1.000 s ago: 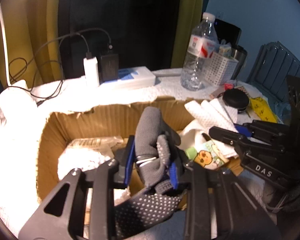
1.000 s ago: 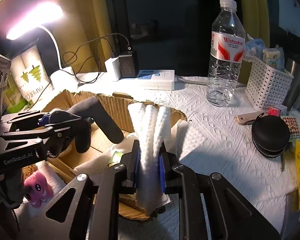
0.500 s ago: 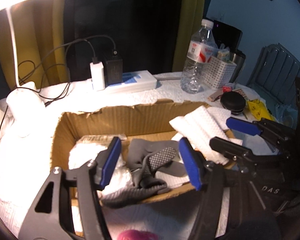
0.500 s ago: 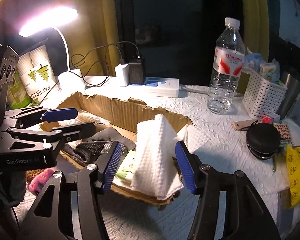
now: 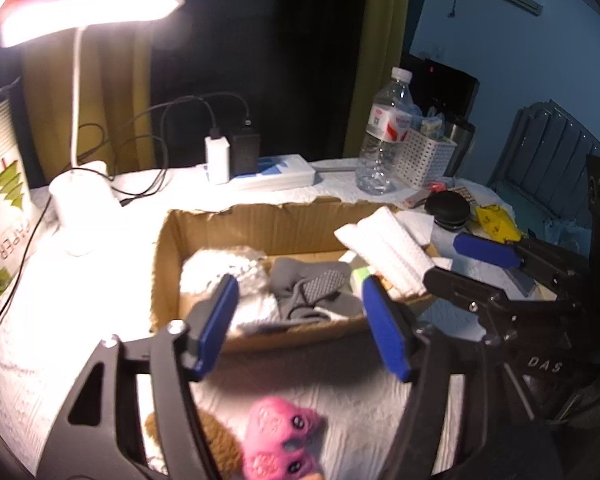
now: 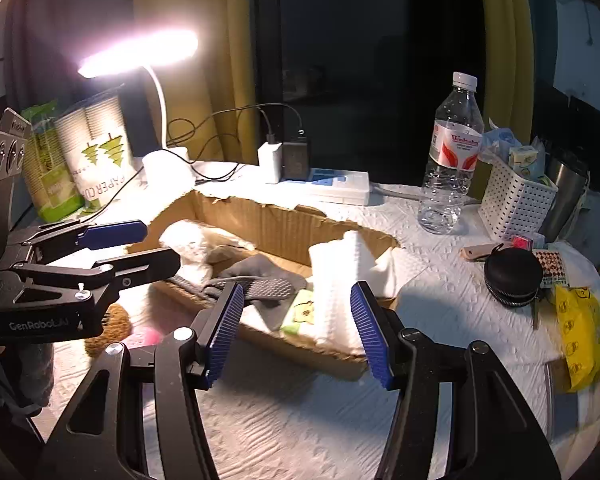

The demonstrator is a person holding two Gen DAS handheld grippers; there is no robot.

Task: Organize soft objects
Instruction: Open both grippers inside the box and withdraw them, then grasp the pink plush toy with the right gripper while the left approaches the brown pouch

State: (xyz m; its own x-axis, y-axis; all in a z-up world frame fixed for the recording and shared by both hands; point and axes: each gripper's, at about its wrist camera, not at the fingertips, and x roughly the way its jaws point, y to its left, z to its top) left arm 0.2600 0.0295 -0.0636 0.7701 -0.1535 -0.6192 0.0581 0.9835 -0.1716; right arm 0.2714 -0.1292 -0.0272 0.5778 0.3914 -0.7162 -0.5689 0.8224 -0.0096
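Both tools are seen with jaws spread wide and nothing between the blue pads. The left gripper (image 5: 304, 322) is held above the near wall of the shallow brown cardboard box (image 5: 260, 222); the right gripper (image 6: 298, 330) is held over the same box's right end.

The items already placed are found ahead of the grippers, inside the box. The grey knitted sock with a dotted grip sole (image 5: 312, 286) lies directly ahead of the left gripper, crumpled on the box floor. The folded white waffle-textured cloth (image 6: 336, 280) stands directly ahead of the right gripper, between its pad lines but untouched, leaning on the right wall of the box.

The relation governing the next move is judged to be this: the remaining loose items lie outside the box, below and behind the left gripper's fingertips. The small pink plush toy with dark eyes (image 5: 280, 438) lies close under that gripper, on the white textured table covering (image 5: 340, 392), with a brown fuzzy item (image 5: 216, 446) just beside it on the left. Its long axis cannot be told, as it is blurred. The left gripper is clearly the nearer; a retreat and descent toward the toy is expected to be needed.
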